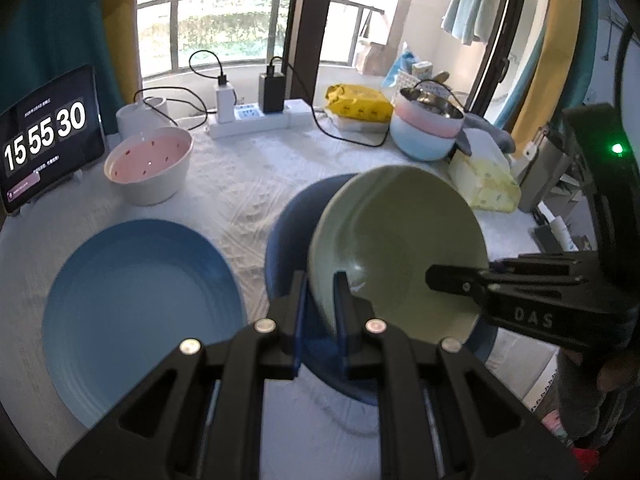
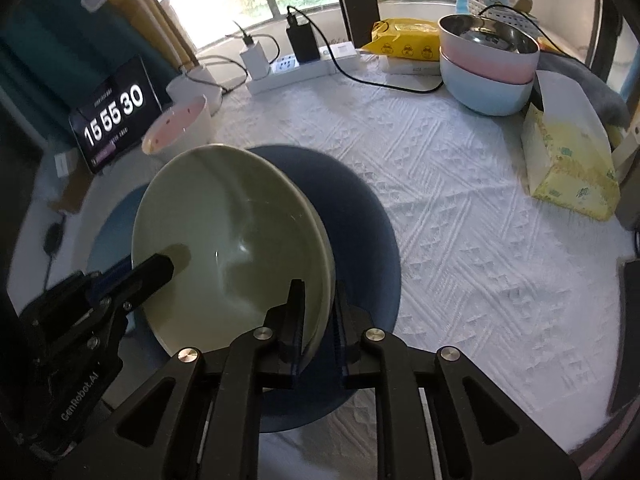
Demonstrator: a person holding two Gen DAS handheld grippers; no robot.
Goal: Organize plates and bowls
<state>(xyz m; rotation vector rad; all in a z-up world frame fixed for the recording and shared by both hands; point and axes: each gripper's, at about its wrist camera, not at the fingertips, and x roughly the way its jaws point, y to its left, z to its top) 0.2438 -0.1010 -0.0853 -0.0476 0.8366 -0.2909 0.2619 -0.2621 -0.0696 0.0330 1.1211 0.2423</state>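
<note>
From my feed I see a white textured cloth (image 2: 460, 200) covering the bench. At the back a tablet (image 1: 44, 136) shows a clock reading 15 55 30. A white power strip (image 1: 256, 118) carries a white charger (image 1: 225, 100) and a black one (image 1: 273, 92), cables trailing. A yellow packet (image 1: 358, 104) lies near the window, and a yellow tissue box (image 2: 572, 160) sits at right.

Left tongs (image 1: 320, 300) and right tongs (image 2: 318, 312) both clamped, angled downward.
</note>
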